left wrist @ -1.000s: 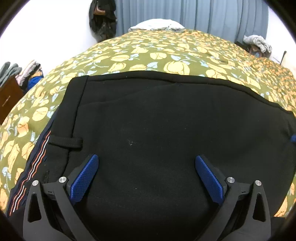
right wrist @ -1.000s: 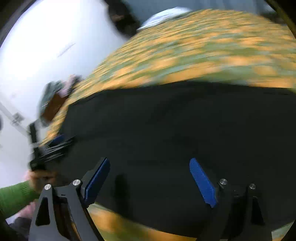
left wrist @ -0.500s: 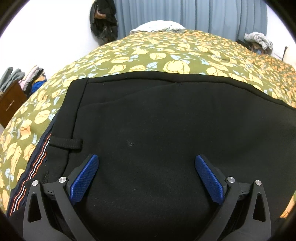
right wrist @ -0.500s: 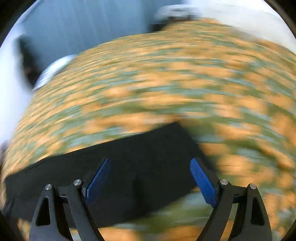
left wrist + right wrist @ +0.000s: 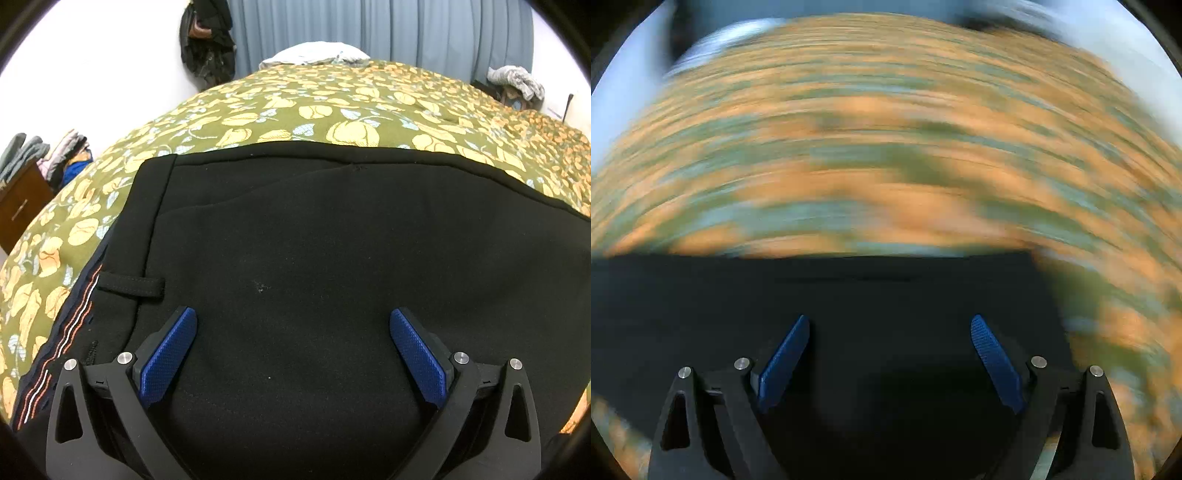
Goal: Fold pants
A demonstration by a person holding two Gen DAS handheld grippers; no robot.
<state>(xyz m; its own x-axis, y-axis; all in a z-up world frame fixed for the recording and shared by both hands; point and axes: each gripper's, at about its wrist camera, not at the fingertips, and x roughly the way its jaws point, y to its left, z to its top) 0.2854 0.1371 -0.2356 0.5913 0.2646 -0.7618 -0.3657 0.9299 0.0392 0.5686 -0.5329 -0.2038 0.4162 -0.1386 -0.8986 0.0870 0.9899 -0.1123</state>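
- Two grippers hang over black pants (image 5: 332, 266) spread flat on a bed with an olive bedspread (image 5: 280, 118) printed in yellow flowers.
- Left gripper (image 5: 293, 350): its blue-padded fingers (image 5: 168, 358) stand wide apart, holding nothing, with the dark cloth lying directly beneath and ahead of them.
- Just left of that gripper runs the waistband, showing a belt loop (image 5: 131, 284) and an inner band with orange and white stripes (image 5: 62, 350).
- Beyond the pants' far edge, a white pillow (image 5: 314, 55) lies against grey-blue curtains (image 5: 388, 33); dark clothes (image 5: 207, 44) hang on the wall far ahead to the left.
- Right gripper (image 5: 890, 362): also spread apart and empty, above an end of the pants (image 5: 812, 314), whose edge lies just to its right.
- Right wrist view is heavily motion-blurred; the bedspread (image 5: 886, 147) ahead reads only as orange and green streaks.
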